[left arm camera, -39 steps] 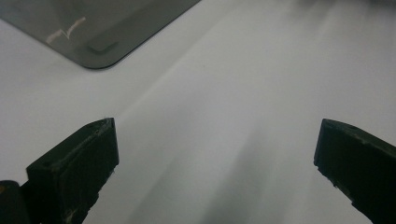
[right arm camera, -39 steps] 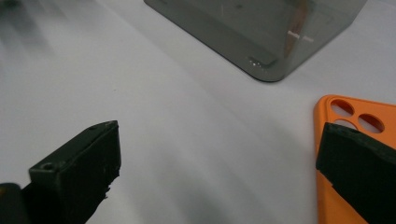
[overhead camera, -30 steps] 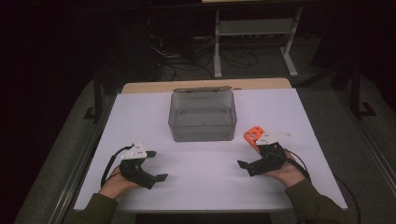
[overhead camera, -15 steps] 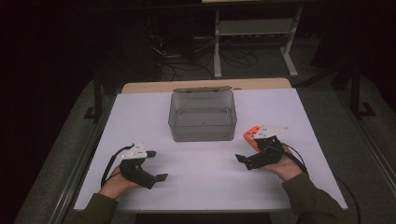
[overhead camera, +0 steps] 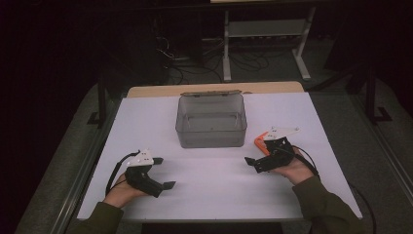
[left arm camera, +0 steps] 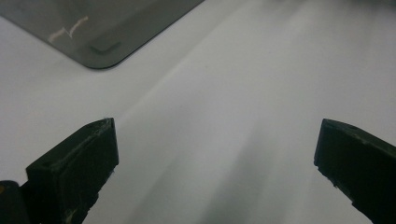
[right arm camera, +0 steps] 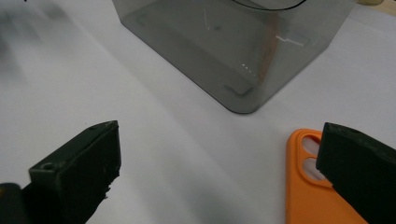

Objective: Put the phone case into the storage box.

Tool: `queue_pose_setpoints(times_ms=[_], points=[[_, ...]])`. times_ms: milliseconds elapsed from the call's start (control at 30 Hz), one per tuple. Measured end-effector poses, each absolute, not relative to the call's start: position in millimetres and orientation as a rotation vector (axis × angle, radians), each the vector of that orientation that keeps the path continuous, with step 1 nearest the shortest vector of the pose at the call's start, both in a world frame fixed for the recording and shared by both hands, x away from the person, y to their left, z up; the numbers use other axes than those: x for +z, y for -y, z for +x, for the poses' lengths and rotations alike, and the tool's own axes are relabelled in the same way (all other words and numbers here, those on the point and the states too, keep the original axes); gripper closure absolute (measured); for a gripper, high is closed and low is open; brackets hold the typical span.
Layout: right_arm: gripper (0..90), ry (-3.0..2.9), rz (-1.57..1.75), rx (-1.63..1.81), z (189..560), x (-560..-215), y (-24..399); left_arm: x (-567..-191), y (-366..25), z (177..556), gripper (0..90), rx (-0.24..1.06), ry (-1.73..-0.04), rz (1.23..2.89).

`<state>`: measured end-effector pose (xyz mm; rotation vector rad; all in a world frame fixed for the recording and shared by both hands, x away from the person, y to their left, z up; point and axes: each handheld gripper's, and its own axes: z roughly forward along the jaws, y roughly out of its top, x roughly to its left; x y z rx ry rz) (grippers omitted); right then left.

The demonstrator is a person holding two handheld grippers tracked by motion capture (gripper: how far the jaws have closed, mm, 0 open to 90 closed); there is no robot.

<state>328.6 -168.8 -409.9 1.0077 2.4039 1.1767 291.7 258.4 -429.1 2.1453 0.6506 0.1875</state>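
Beside orange phone case (right arm camera: 317, 186) | right gripper (overhead camera: 259, 162) low, jaws apart, empty

Right gripper (overhead camera: 254, 162): sits farther from the table's near edge than a second ago, closer to the grey bin (overhead camera: 211, 127).
Orange case (overhead camera: 261, 141): more covered by the right gripper, just beside the bin's near right corner.

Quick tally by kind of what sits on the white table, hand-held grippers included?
Clear bins: 1
Orange phone cases: 1
Hand-held grippers: 2, the left and the right, both with jaws apart
Total: 4
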Motion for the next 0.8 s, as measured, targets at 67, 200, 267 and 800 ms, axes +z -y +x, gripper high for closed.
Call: queue_pose_setpoints(times_ms=[67,200,267,800], points=[[0.0,-2.403,1.009,1.173,330.7,-409.5,169.0,-429.0,-258.4,291.6,0.0,0.188,-0.654,2.142],[0.0,-2.398,1.016,1.174,334.1,-407.8,169.3,-429.0,-258.6,291.6,0.0,0.187,-0.652,2.140],[0.0,-2.396,1.020,1.175,335.9,-407.1,169.6,-429.0,-258.6,291.6,0.0,0.187,-0.653,2.139],[0.0,-2.375,1.048,1.166,352.6,-403.7,173.9,-429.1,-258.5,291.7,0.0,0.186,-0.656,2.139]])
